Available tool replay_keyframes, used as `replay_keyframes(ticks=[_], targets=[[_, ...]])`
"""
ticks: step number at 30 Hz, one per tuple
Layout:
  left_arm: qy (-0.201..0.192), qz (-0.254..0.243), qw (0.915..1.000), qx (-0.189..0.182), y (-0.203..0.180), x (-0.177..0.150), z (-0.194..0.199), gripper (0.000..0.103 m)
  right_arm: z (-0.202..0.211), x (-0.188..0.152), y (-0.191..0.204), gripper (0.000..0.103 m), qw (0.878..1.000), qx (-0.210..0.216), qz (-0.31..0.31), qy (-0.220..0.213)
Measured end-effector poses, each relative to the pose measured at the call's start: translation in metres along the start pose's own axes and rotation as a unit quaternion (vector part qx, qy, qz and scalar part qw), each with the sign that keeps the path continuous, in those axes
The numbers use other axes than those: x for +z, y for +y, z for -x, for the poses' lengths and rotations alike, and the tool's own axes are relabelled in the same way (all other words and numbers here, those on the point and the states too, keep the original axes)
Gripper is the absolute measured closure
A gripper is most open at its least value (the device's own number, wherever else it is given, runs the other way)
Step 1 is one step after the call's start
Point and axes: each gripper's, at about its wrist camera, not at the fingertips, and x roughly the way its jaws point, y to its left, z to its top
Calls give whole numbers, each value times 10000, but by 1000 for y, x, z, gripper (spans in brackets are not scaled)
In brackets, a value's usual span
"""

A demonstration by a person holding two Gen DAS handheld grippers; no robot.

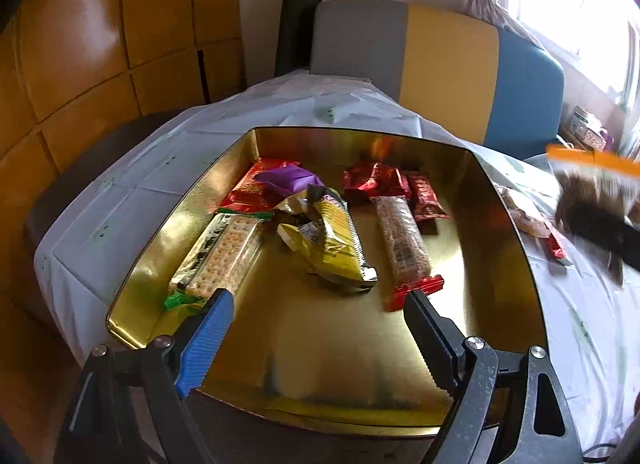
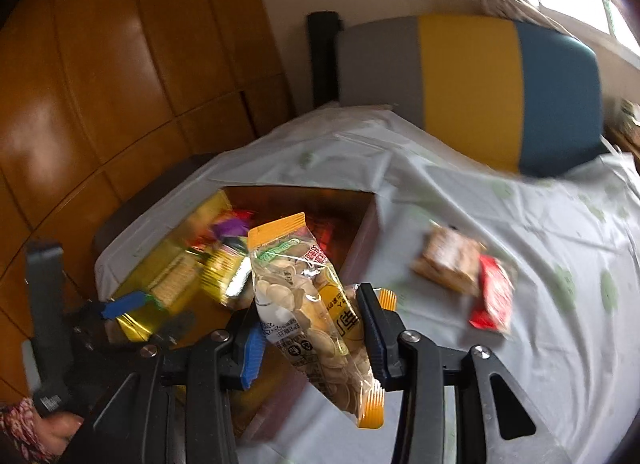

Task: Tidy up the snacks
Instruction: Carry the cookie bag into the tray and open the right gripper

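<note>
Holding a clear bag of nuts [image 2: 304,312], the right gripper [image 2: 310,338] has its jaws clamped on the bag above the white tablecloth [image 2: 540,224].
Left gripper [image 1: 316,328] stands wide apart over the gold tin [image 1: 500,248], gripping nothing. Inside the tin: cracker pack [image 1: 220,260] at nine o'clock, yellow packet [image 1: 332,240] centre, cereal bar [image 1: 404,240] at three o'clock. Two loose snacks [image 2: 468,272] lie on the cloth at the tin's three o'clock.

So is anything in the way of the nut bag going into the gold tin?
Nothing visible blocks it. The nut bag hangs in the right gripper beside the open gold tin, whose near floor is bare.
</note>
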Motion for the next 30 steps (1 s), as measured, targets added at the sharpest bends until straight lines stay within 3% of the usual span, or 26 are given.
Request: replay_keyframes(ticks=[8, 15, 21, 26, 30], targets=[[-164, 91, 9998, 108, 11, 0, 6, 16, -44, 17, 44, 60, 9942, -74, 943, 510], [-229, 293, 9993, 100, 23, 1, 9, 16, -77, 27, 58, 60, 9825, -540, 1612, 760], [-218, 341, 9991, 87, 26, -1, 8, 16, -98, 31, 55, 60, 9755, -929, 1720, 1004], [-225, 412, 9989, 55, 28, -1, 8, 16, -93, 22, 52, 60, 9772, -843, 1629, 1067], [-218, 383, 9990, 54, 26, -2, 9, 16, -107, 18, 51, 65, 9652, -1449, 1851, 1147]])
